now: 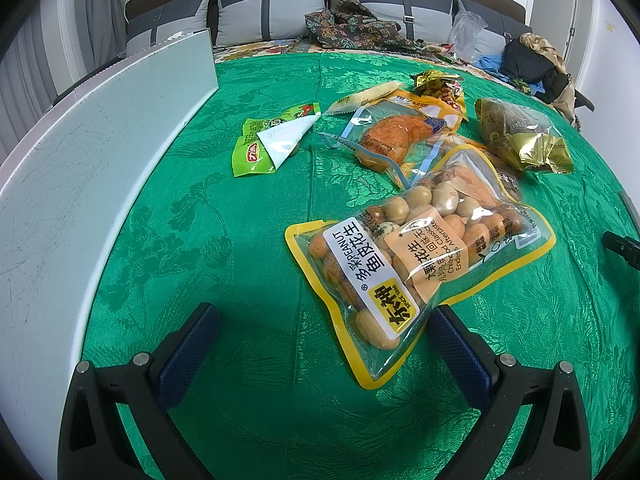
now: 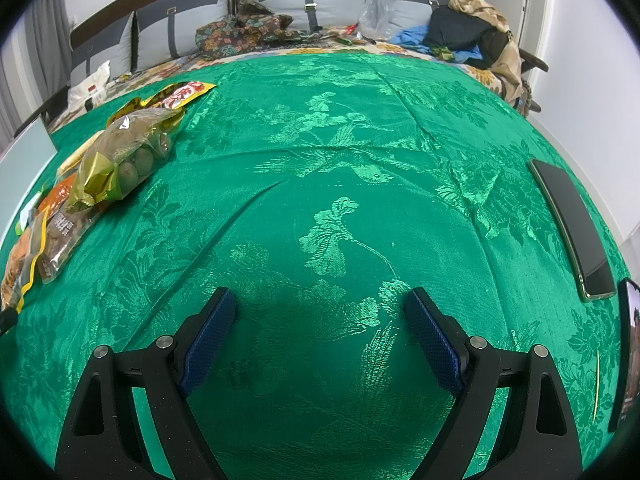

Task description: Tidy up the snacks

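Several snack packs lie on a green tablecloth (image 1: 240, 240). A yellow-edged clear peanut bag (image 1: 408, 264) lies nearest, its corner just inside my open left gripper (image 1: 324, 320), close to the right finger. Behind it lie an orange-filled clear pack (image 1: 396, 136), a gold-green bag (image 1: 520, 136), small green sachets (image 1: 272, 144) and a pale stick pack (image 1: 368, 98). My right gripper (image 2: 320, 312) is open and empty over bare cloth; the gold-green bag (image 2: 124, 160) and other packs lie at its far left.
A white box wall (image 1: 80, 168) runs along the left edge. Two dark phones (image 2: 572, 228) lie at the right edge of the right wrist view. A sofa with cushions, cloth and clothes (image 1: 360, 28) stands behind the table.
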Action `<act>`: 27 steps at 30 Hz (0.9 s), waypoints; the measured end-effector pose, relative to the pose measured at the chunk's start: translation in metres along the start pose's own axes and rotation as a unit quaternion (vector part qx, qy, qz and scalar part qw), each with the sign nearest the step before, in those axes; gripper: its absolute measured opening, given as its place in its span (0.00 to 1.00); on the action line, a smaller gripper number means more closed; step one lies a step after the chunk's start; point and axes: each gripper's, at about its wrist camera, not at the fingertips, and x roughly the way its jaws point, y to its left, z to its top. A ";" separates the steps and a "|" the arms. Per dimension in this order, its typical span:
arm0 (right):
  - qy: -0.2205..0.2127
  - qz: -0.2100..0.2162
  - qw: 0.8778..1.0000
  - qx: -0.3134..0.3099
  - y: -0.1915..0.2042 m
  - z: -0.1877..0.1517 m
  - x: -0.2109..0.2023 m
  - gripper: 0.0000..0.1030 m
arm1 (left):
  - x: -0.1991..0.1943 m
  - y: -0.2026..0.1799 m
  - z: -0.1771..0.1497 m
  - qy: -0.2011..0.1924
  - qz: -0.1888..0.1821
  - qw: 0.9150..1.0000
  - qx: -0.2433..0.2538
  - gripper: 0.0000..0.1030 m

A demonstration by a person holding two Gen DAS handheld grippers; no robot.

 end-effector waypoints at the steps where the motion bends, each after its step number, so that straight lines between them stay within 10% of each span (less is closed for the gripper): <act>1: 0.000 0.000 1.000 0.000 0.000 0.000 0.000 0.87 | 0.000 0.000 0.000 0.000 0.000 1.000 0.000 1.00; 14: 0.000 0.000 1.000 0.000 0.000 0.000 0.000 0.87 | -0.001 0.001 0.000 0.011 0.004 1.000 -0.002 1.00; 22: -0.001 0.000 1.000 0.001 0.000 -0.001 0.001 0.87 | -0.033 0.048 0.001 0.013 -0.072 0.992 -0.104 0.99; 27: -0.001 0.000 1.000 0.000 0.000 -0.001 0.001 0.87 | -0.037 0.014 0.036 0.024 -0.113 0.993 0.019 0.99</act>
